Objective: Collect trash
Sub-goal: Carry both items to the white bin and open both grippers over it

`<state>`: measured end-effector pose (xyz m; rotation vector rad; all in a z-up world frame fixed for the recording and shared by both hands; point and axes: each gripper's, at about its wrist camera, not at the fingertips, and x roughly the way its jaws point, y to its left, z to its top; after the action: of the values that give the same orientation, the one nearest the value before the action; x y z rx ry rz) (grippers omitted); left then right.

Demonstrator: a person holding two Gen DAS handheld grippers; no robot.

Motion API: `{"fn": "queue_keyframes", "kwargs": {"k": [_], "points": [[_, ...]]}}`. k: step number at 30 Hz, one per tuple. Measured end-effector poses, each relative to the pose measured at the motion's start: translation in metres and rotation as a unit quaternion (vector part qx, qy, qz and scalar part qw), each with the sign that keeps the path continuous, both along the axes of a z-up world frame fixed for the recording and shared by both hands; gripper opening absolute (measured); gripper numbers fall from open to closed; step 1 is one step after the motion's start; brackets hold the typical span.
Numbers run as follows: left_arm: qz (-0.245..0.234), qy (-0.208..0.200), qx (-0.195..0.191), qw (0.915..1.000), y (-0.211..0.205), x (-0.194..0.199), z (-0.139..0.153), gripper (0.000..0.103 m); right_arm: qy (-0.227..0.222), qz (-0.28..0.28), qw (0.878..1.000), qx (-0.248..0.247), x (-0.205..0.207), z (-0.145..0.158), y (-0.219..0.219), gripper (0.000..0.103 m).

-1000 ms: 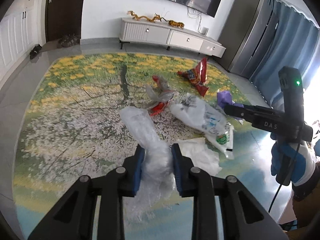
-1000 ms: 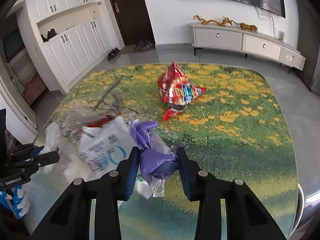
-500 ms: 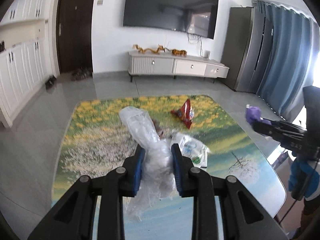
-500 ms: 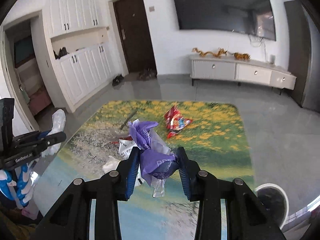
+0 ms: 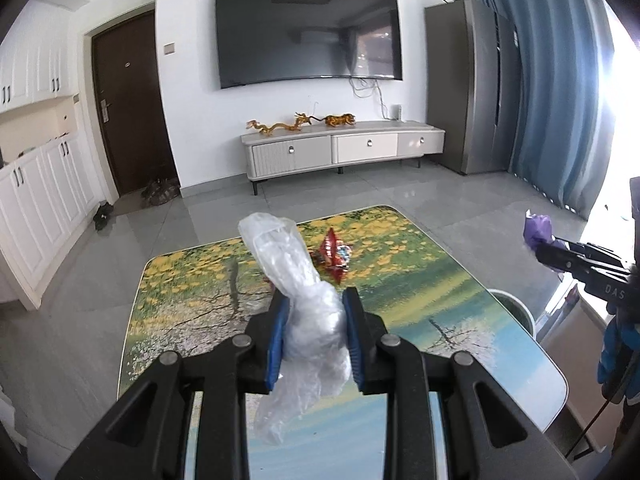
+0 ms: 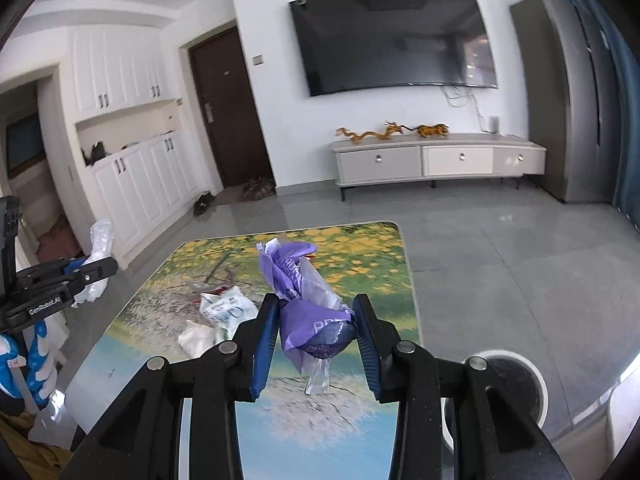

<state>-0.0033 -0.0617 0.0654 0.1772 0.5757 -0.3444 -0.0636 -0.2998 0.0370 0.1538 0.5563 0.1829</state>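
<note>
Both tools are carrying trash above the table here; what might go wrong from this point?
The clear plastic bag in the left tool trails loosely below its pads and could slip out. The purple wrapper in the right tool is crumpled and may shed its clear strip short of the bin. Wrappers left on the table need another pass.
</note>
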Motion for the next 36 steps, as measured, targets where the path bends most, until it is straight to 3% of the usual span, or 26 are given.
{"fn": "queue_keyframes", "kwargs": {"k": [14, 23, 34, 36], "points": [[-0.079, 0.022, 0.051, 0.9953, -0.102, -0.007, -0.013, 0.026, 0.02, -0.075, 0.996, 0.052, -0.035, -0.039, -0.086, 0.036], [-0.184, 0.061, 0.062, 0.979, -0.213, 0.003, -0.038, 0.026, 0.056, -0.131, 0.988, 0.066, -0.049, -0.073, -0.15, 0.036], [-0.261, 0.114, 0.023, 0.9583, -0.341, 0.033, -0.067, 0.027, 0.098, -0.18, 0.976, 0.069, -0.02, -0.116, -0.221, 0.037], [-0.268, 0.121, 0.009, 0.9557, -0.357, 0.04, -0.072, 0.035, 0.107, -0.185, 0.975, 0.068, -0.013, -0.126, -0.231, 0.039]]}}
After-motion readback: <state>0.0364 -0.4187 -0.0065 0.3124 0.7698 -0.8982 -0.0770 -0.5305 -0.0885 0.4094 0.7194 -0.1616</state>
